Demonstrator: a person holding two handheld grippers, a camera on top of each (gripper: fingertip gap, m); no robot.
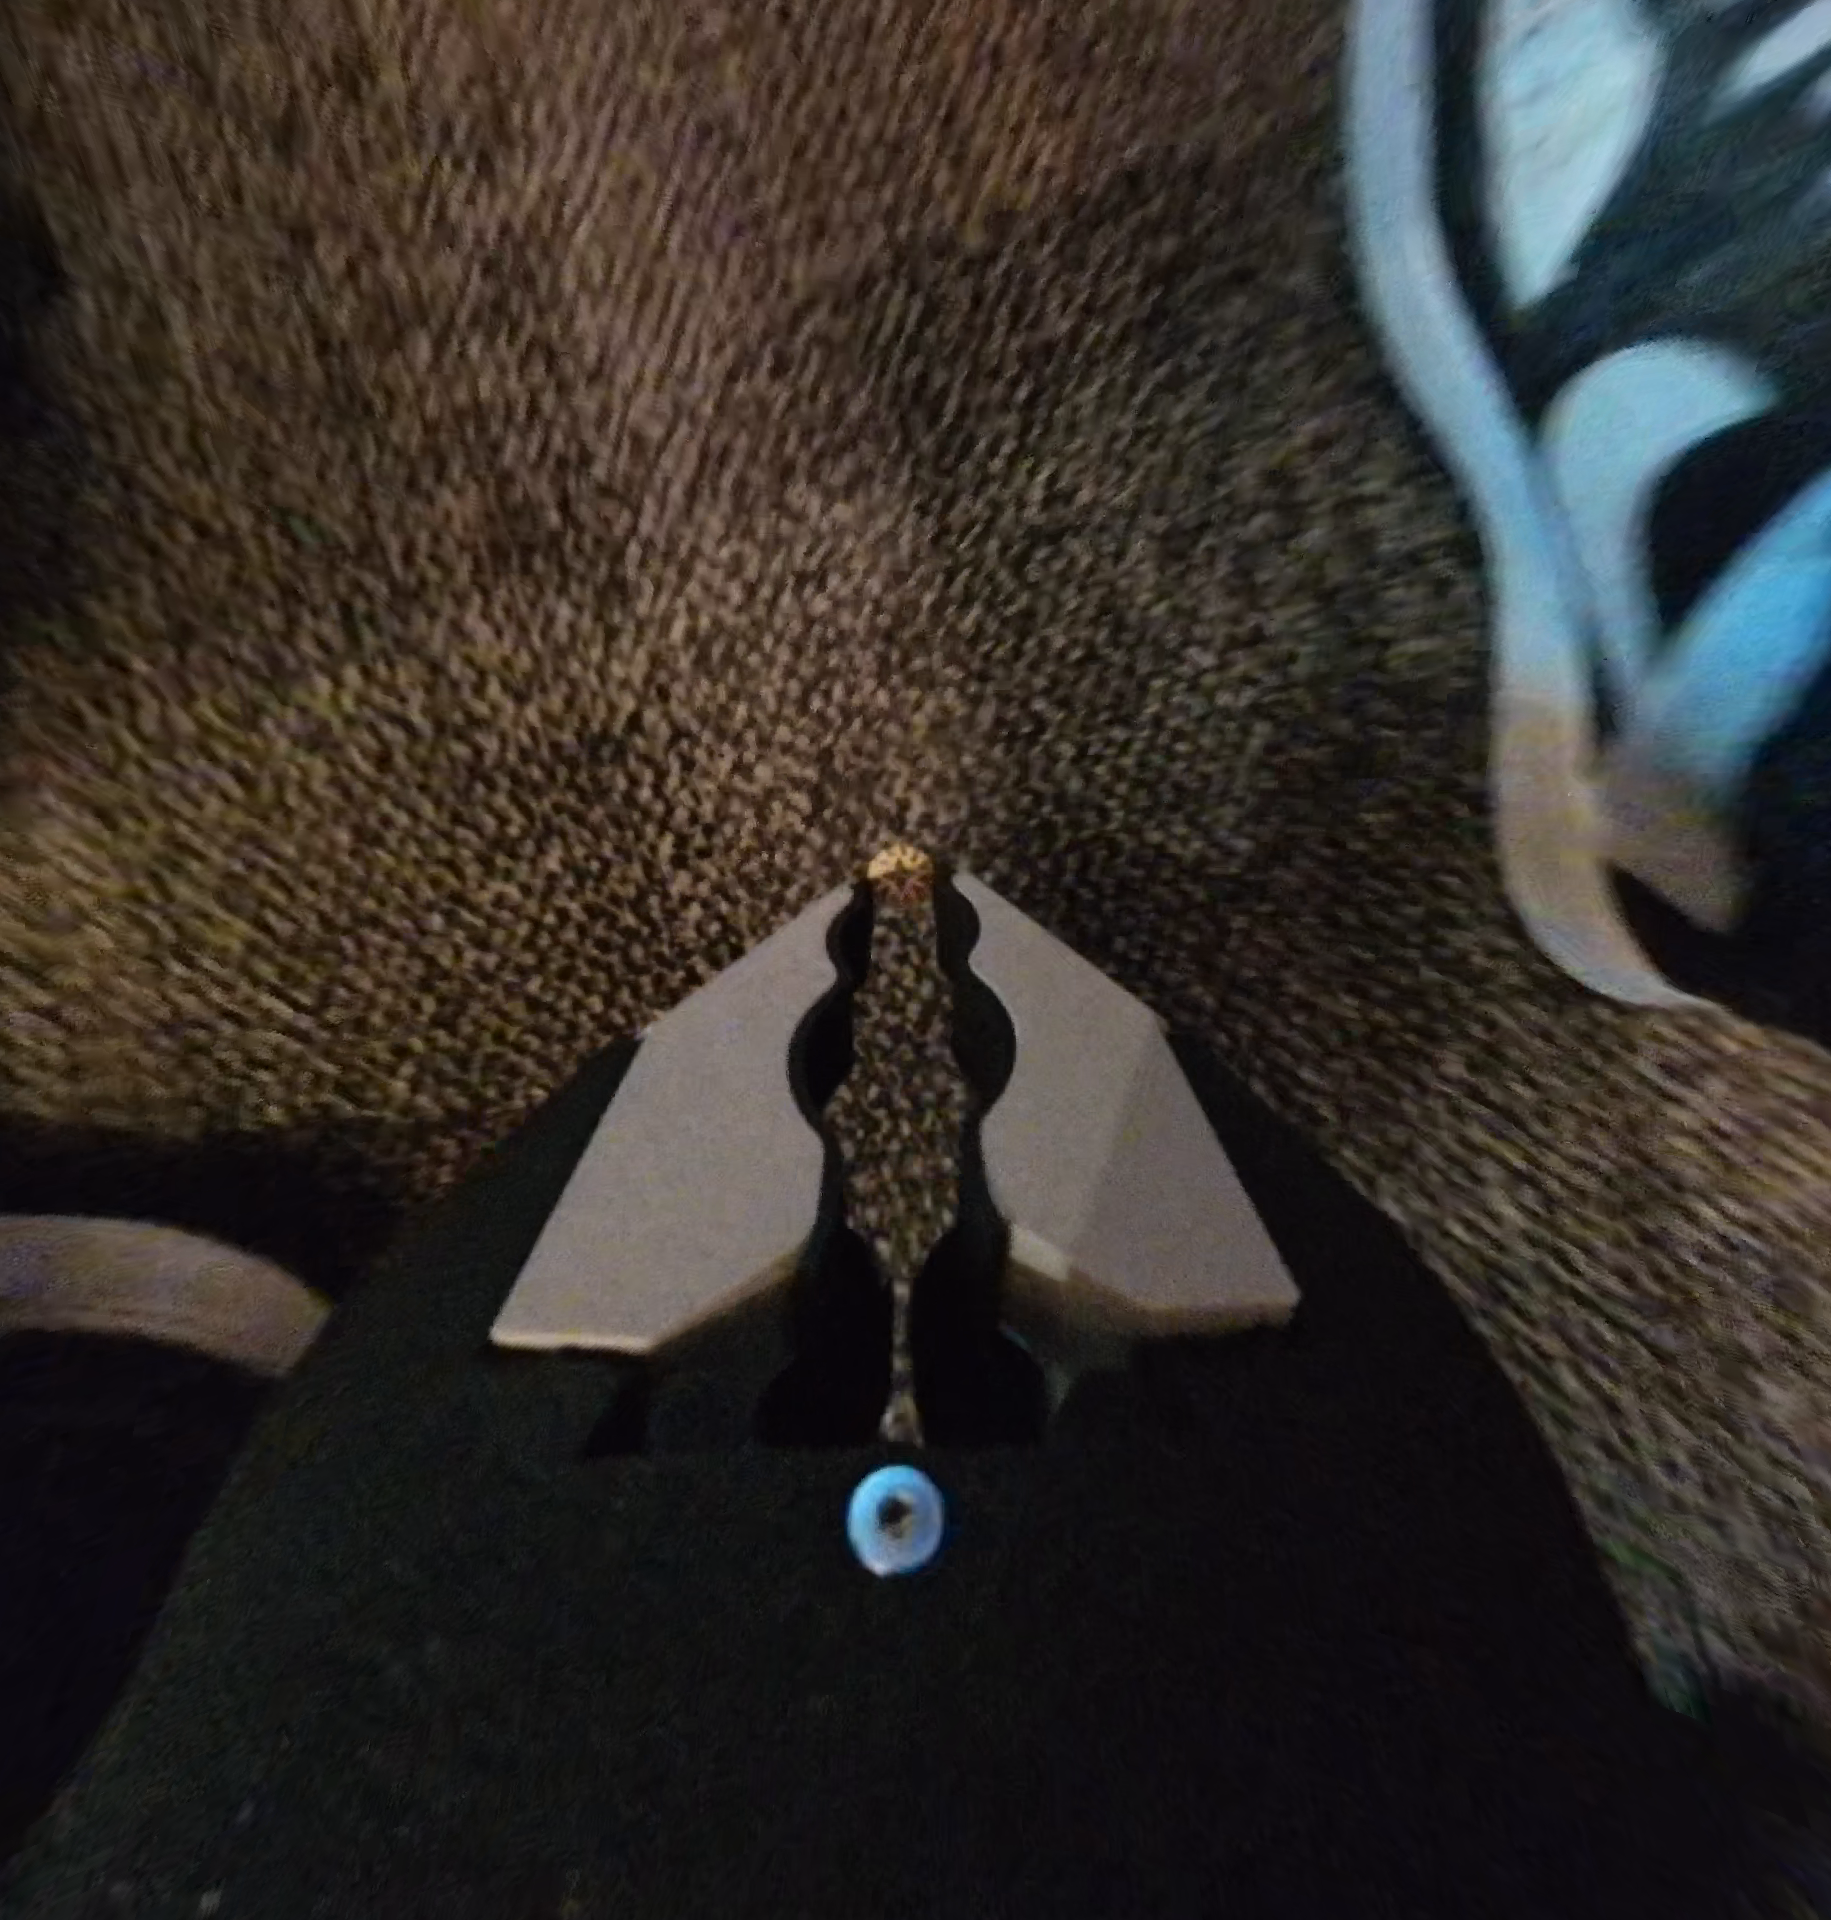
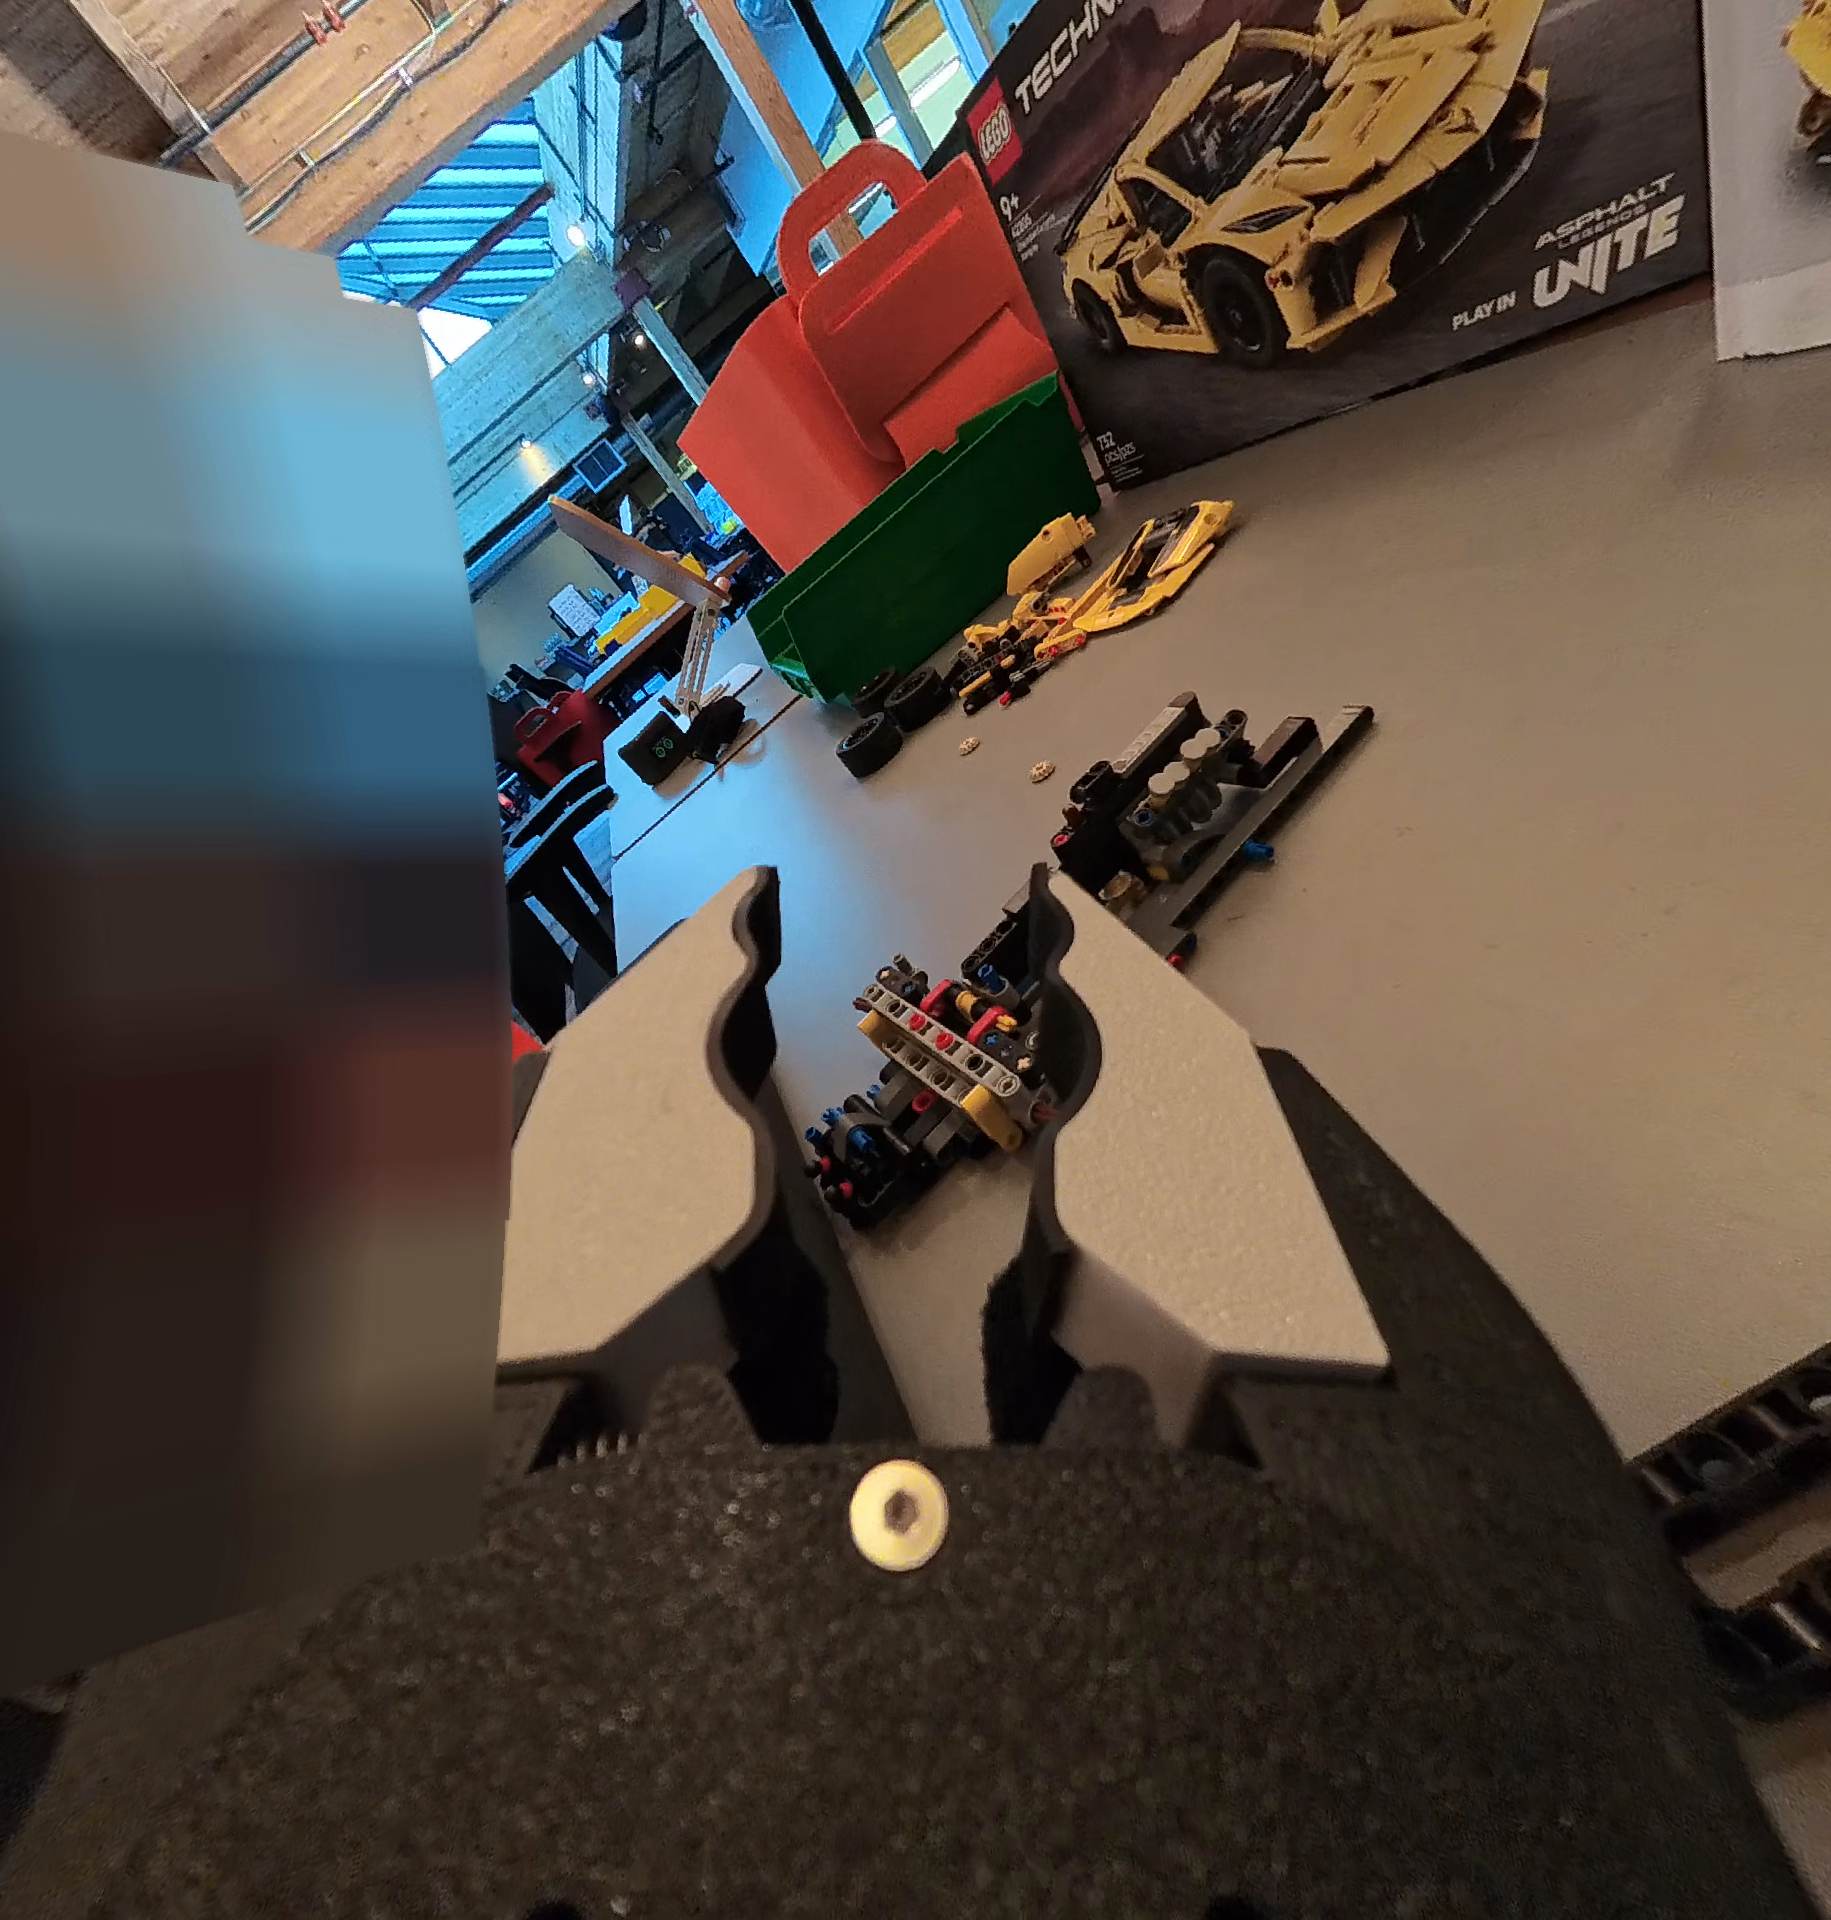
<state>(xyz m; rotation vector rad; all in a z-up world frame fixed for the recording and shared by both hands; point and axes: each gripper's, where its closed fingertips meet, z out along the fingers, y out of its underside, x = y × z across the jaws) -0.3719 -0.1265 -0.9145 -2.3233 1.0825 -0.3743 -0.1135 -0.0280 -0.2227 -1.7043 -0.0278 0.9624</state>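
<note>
In the left wrist view my left gripper [image 1: 898, 885] is shut on a small tan gear [image 1: 898, 871], pinched at the very fingertips. It is held close against brown knitted fabric [image 1: 682, 520], which fills the view. In the right wrist view my right gripper [image 2: 900, 894] is open and empty, low over a grey table [image 2: 1513, 831]. A small grey, black and yellow brick assembly [image 2: 942, 1070] lies on the table between its fingers, close to the right finger [image 2: 1150, 1091]. I cannot tell whether they touch.
A longer black chassis with an engine block [image 2: 1191, 800] lies beyond. Two loose tan gears [image 2: 1042, 770], black wheels [image 2: 885, 717] and yellow body parts [image 2: 1098, 582] sit by a green tray [image 2: 921, 561]. A red carry box [image 2: 869, 343] and a toy car box [image 2: 1337, 208] stand behind. Black beams [image 2: 1784, 1455] lie at the right.
</note>
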